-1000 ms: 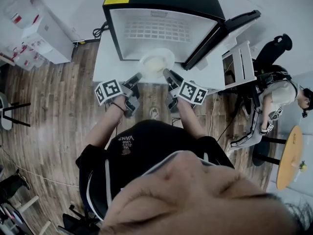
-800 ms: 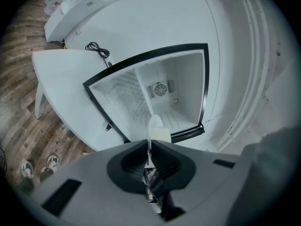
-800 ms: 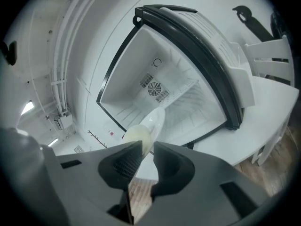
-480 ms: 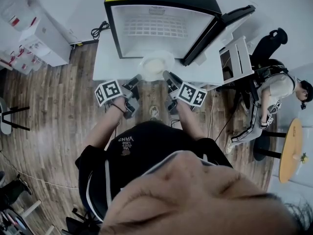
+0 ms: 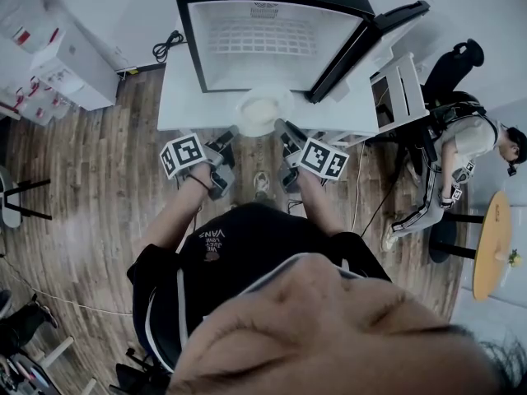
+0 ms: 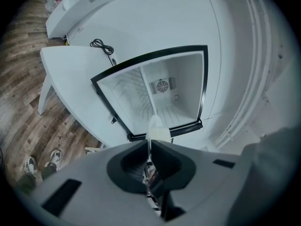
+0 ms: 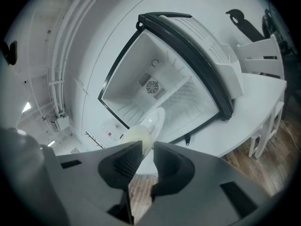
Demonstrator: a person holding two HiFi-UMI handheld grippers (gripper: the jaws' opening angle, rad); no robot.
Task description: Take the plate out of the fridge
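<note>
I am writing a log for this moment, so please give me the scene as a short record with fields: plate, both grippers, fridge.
plate: outside the fridge, just in front of its opening, above the table
left gripper: shut on the plate's left rim
right gripper: shut on the plate's right rim
fridge: stands on the table, facing the person
fridge door: open, swung to the person's right

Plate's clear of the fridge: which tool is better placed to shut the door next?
Probably the right tool: the open door is on its side. It and the left tool both grip the plate, though.
</note>
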